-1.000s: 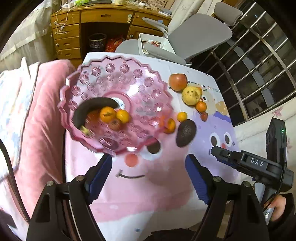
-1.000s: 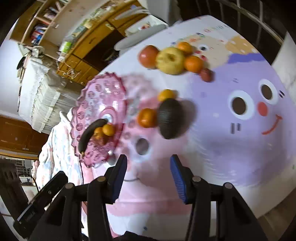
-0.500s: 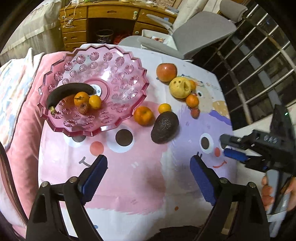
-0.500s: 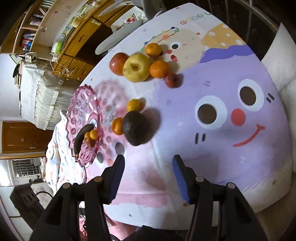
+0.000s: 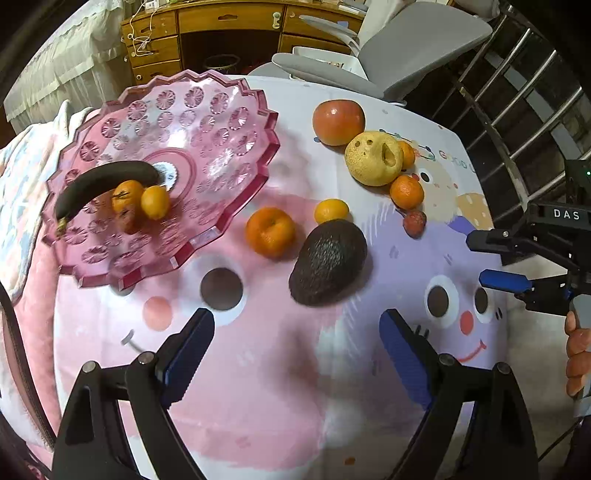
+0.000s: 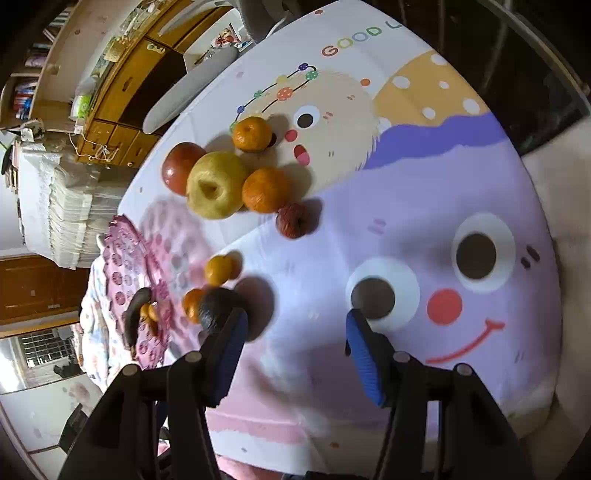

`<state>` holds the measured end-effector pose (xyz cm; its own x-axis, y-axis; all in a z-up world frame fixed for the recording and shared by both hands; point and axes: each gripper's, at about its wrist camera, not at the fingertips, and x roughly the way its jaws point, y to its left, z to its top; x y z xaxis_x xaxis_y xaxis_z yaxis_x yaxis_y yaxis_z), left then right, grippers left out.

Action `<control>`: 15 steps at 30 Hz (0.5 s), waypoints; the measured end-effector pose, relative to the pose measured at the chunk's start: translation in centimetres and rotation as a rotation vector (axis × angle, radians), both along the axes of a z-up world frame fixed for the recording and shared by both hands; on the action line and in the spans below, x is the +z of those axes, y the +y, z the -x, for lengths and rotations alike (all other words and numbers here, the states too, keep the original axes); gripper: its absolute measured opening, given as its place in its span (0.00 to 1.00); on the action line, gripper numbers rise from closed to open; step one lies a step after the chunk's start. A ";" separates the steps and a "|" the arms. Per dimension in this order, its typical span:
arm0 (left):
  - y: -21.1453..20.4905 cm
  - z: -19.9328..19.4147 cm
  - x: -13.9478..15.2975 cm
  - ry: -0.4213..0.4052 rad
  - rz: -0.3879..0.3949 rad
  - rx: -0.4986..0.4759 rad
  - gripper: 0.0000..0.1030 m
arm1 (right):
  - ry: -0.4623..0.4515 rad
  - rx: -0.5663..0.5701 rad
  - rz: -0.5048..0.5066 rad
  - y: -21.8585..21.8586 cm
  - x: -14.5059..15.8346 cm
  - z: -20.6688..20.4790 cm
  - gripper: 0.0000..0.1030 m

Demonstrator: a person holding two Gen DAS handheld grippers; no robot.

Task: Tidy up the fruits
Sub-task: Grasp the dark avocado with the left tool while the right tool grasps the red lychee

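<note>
Left gripper (image 5: 297, 334) steeply down — jaws wide, empty.

The pink dish (image 5: 236, 110) is glossy, see-through plastic or glass with pressed rosettes, and it stands on a matt printed cloth (image 5: 280, 369). The avocado (image 5: 328, 262) has dark, pebbly skin; the red apple (image 5: 338, 122) shines smooth. The desk (image 5: 229, 18) behind is varnished wood.

The left gripper (image 5: 295, 328), jaws wide and empty, hangs just short of the avocado (image 5: 328, 261).
</note>
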<state>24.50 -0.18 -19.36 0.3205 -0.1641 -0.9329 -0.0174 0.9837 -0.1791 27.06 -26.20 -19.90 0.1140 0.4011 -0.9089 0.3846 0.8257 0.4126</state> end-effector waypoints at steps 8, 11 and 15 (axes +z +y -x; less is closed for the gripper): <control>-1.6 -2.8 -2.7 -0.030 0.027 0.056 0.87 | -0.038 0.122 0.088 1.4 -2.3 -2.8 0.54; -2.4 -3.8 -3.7 -0.041 0.012 0.057 0.87 | -0.058 0.178 0.139 2.3 -3.0 -3.8 0.54; -3.5 -4.9 -4.6 -0.059 -0.023 0.045 0.87 | -0.073 0.230 0.190 2.9 -3.9 -4.9 0.54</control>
